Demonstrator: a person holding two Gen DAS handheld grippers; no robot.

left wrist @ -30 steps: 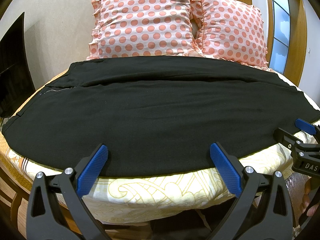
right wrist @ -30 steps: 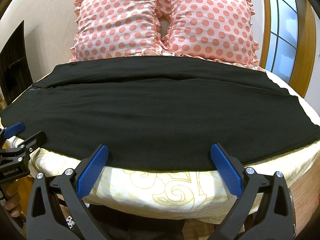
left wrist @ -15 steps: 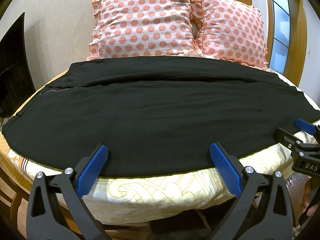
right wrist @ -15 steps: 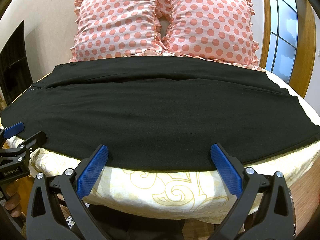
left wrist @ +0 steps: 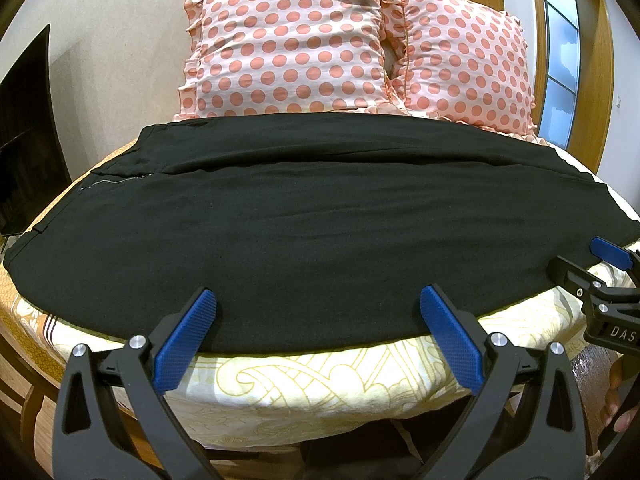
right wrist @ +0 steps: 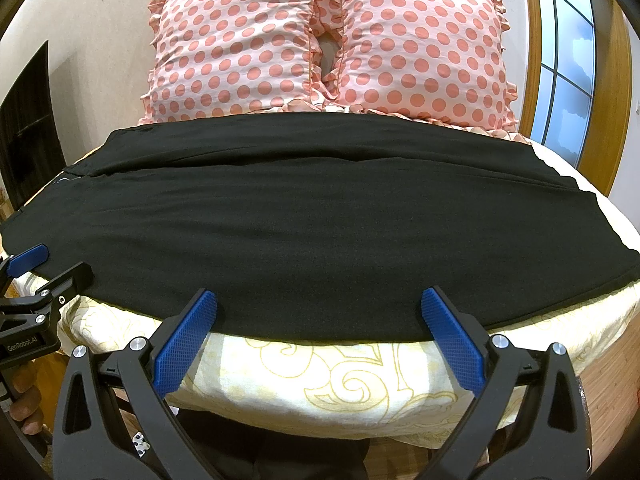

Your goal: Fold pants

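Black pants (left wrist: 312, 220) lie flat across the bed, waistband with zipper at the left, leg ends at the right; they also fill the right wrist view (right wrist: 304, 220). My left gripper (left wrist: 318, 300) is open and empty, its blue pads just over the pants' near edge. My right gripper (right wrist: 320, 300) is open and empty at the same near edge, further right. The right gripper also shows in the left wrist view (left wrist: 600, 264), and the left gripper in the right wrist view (right wrist: 44, 268).
Two pink polka-dot pillows (left wrist: 292, 40) (right wrist: 420, 40) lean on the wall behind the pants. The bed has a cream patterned sheet (left wrist: 304, 380). A dark TV screen (left wrist: 24, 120) stands at the left, a window (right wrist: 564, 60) at the right.
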